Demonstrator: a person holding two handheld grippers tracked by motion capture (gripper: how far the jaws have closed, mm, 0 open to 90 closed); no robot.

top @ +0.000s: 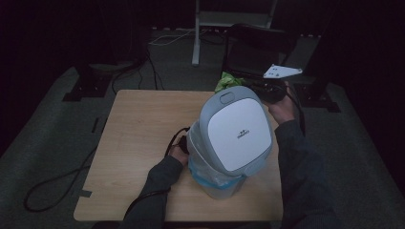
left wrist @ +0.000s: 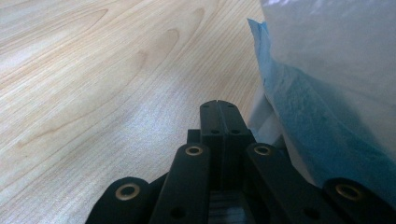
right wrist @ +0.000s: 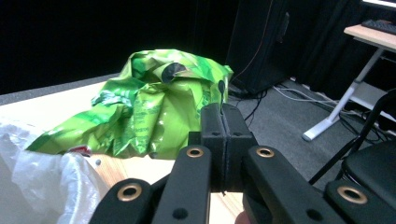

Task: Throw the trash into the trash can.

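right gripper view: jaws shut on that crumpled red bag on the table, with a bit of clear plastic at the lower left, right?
Not quite: the crumpled bag is green, not red, as the right gripper view shows. The rest holds: the right gripper has its jaws shut, pinching an edge of the bag, which rests on the table, and clear plastic sits at the lower left.

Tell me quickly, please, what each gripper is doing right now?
Left gripper: shut, holding nothing, beside the bin.
Right gripper: shut, holding nothing, near the green bag.
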